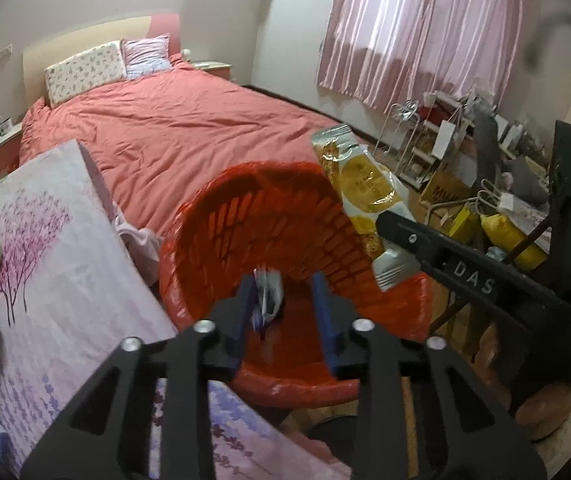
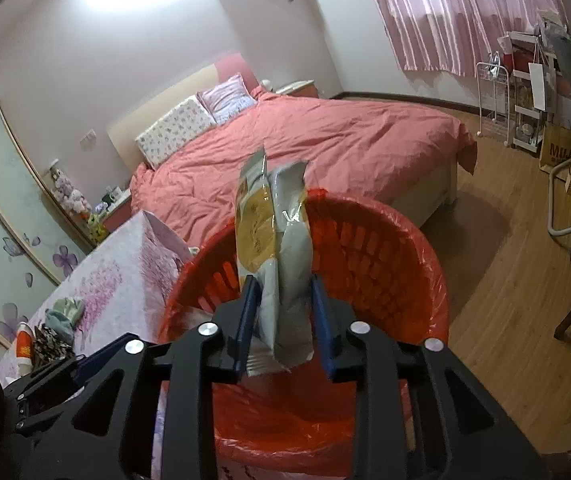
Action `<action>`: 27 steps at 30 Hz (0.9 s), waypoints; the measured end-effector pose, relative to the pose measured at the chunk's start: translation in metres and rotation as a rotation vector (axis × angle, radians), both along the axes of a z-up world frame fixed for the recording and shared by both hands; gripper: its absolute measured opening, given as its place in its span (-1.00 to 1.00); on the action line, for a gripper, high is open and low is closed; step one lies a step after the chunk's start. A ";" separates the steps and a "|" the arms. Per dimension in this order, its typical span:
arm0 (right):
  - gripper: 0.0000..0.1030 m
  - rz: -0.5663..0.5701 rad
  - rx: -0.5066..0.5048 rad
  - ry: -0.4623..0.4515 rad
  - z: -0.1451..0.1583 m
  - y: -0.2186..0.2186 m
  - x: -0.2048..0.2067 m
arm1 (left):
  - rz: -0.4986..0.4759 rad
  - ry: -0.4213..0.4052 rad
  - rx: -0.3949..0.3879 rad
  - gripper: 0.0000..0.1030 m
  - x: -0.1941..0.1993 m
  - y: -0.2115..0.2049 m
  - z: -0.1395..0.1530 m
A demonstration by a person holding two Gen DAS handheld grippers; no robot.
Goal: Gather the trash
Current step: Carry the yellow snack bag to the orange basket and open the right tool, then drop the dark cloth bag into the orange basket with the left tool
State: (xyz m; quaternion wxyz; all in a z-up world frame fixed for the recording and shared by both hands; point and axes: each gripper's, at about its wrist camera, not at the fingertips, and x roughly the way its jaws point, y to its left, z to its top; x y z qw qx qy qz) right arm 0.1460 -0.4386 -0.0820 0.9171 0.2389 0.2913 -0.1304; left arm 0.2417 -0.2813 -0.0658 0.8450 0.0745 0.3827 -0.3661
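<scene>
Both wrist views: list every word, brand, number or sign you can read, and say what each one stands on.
"DAS": white letters on the black finger of the right claw, left wrist view; anything ahead of them is not legible.
"MUJ": dark letters, cut off, on the brown paper bag by the shelves.
Yellow and white snack wrapper: printing too blurred to read.
Orange and white tube on the floral cloth: print too small to read.

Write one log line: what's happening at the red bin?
left gripper: small wrapper loose, over red bin | right gripper: yellow snack bag between fingers
</scene>
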 end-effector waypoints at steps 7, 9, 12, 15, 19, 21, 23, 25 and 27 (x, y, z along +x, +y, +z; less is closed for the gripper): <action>-0.03 -0.022 -0.017 0.009 0.007 -0.003 -0.012 | 0.073 -0.008 0.014 -0.06 0.004 0.033 0.002; -0.03 -0.024 -0.027 0.010 0.012 -0.004 -0.013 | 0.105 -0.026 0.005 0.05 0.001 0.046 0.007; -0.03 -0.015 -0.049 0.006 0.021 0.007 -0.016 | 0.156 -0.053 0.005 0.22 -0.006 0.066 0.014; 0.00 0.010 -0.070 0.004 0.029 0.022 -0.015 | 0.194 -0.078 0.016 0.29 -0.014 0.088 0.019; 0.01 0.062 -0.090 0.003 0.035 0.048 -0.011 | 0.264 -0.108 0.031 0.36 -0.020 0.128 0.027; 0.01 0.093 -0.096 0.004 0.037 0.063 -0.011 | 0.310 -0.116 0.045 0.37 -0.021 0.154 0.027; 0.01 0.134 -0.100 0.006 0.037 0.081 -0.009 | 0.346 -0.122 0.052 0.37 -0.022 0.173 0.028; 0.01 0.172 -0.104 0.012 0.037 0.098 -0.007 | 0.395 -0.124 0.058 0.37 -0.024 0.201 0.027; 0.01 0.221 -0.107 0.021 0.035 0.118 -0.003 | 0.451 -0.121 0.057 0.37 -0.026 0.229 0.026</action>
